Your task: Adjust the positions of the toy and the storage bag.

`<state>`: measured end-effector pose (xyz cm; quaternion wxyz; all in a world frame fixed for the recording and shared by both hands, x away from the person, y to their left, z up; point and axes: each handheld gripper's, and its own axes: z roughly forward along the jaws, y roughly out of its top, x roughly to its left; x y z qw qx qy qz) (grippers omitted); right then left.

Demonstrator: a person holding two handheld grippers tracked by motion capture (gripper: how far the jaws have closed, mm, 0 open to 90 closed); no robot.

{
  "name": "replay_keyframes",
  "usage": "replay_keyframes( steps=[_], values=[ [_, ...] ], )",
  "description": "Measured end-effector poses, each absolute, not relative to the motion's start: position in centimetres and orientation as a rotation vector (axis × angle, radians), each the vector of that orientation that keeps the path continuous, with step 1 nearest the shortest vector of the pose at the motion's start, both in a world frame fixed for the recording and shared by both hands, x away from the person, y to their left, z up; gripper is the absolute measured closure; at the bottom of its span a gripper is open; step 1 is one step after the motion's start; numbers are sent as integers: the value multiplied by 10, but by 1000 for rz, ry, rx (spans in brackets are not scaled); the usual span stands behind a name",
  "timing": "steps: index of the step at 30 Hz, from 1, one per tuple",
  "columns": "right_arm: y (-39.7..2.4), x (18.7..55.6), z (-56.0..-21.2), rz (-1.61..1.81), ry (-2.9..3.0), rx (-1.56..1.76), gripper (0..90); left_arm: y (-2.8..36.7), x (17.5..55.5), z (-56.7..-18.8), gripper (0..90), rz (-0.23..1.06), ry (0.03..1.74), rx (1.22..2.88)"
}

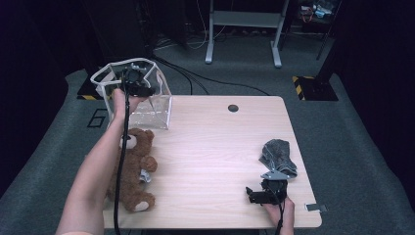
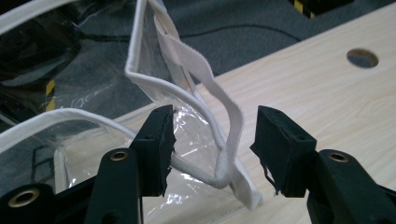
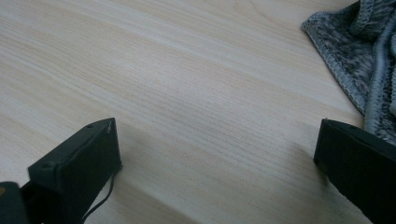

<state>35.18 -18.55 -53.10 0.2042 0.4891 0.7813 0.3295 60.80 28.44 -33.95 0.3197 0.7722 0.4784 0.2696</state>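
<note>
A clear plastic bag [image 1: 155, 106] with white trim stands open at the table's far left corner. My left gripper [image 1: 137, 87] is at its top rim. In the left gripper view the jaws [image 2: 212, 135] straddle the bag's white-trimmed edge [image 2: 229, 140]: the left pad touches the clear plastic, while a gap remains at the right pad, so the gripper is open. A brown teddy bear [image 1: 134, 166] lies on the table's left side below the bag. My right gripper [image 1: 254, 194] rests open near the front right edge, with a grey knitted cloth [image 1: 278, 155] [image 3: 364, 51] just beyond it and bare wood between its jaws [image 3: 215, 154].
The light wood table [image 1: 215, 147] has a round cable hole [image 1: 233, 107] near its far edge. A small grey tag [image 1: 315, 207] lies at the front right corner. On the carpet behind stand a metal frame [image 1: 243, 19] and a yellow-black striped block [image 1: 306, 81].
</note>
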Motion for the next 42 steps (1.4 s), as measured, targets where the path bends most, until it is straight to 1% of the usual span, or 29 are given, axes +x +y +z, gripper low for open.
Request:
replay_keyframes(
  steps=[1, 2, 6, 7, 9, 21, 42],
  values=[
    [-185, 352, -531, 919, 2179, 1364, 0, 284, 609, -341, 532, 705, 1258, 2045],
    [-185, 352, -531, 919, 2179, 1365, 0, 283, 611, -343, 556, 700, 1259, 2056],
    [-186, 352, -531, 919, 2179, 1364, 0, 281, 613, -347, 737, 703, 1275, 2078],
    [-185, 352, -531, 919, 2178, 1365, 0, 281, 614, -348, 771, 699, 1270, 2066],
    [-185, 352, -531, 918, 2178, 1365, 0, 279, 614, -348, 809, 696, 1263, 2065],
    [-185, 352, -531, 917, 2178, 1366, 0, 266, 616, -349, 829, 681, 1152, 2093],
    [-185, 352, -531, 915, 2174, 1367, 0, 246, 614, -348, 828, 638, 1051, 2134]
  ],
)
